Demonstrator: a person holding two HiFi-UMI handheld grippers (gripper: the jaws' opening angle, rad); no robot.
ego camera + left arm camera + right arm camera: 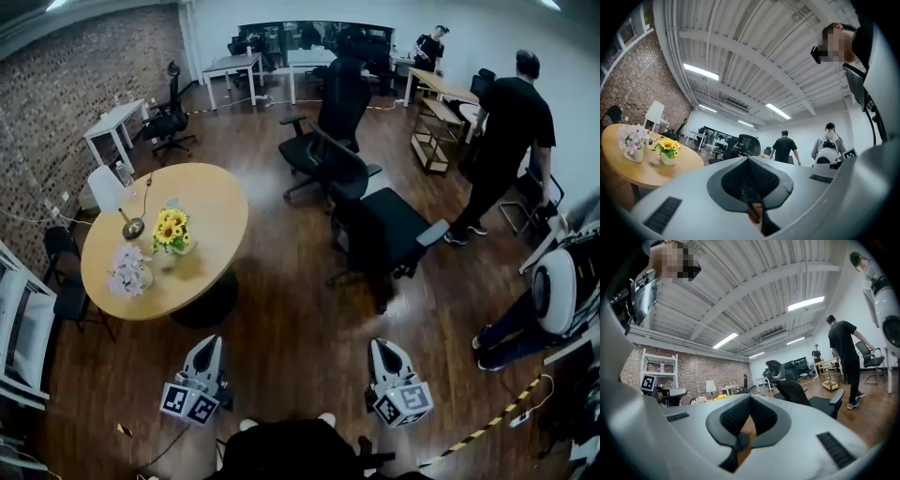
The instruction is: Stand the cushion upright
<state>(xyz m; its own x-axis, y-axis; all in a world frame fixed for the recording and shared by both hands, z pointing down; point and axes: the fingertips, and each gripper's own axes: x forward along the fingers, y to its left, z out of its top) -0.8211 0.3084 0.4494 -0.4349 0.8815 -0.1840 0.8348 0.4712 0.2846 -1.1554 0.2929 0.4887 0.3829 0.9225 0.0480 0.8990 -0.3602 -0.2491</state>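
**Left gripper** (210, 343): jaws closed together with nothing between them. It is tipped slightly upward and held low in front of the person.

**Right gripper** (381, 345): jaws also pressed shut and empty. It points level, beside the left gripper and well apart from it.

**Cushion:** not seen in any view, so no place can be given for it.

**Surroundings:**
- A round table (216, 248) stands ahead and to the left of the left gripper. It bears a vase of sunflowers (172, 230) and a pale bouquet (128, 267).
- A black office chair (394, 220) stands ahead of the right gripper.
- A person in black (511, 131) is farther off to the right gripper's right.

**Step in hand:** judged as not begun — neither gripper is near anything to work on.

**Next move:** probably to find the cushion and bring the grippers up to it — the jaws must open before taking an edge.
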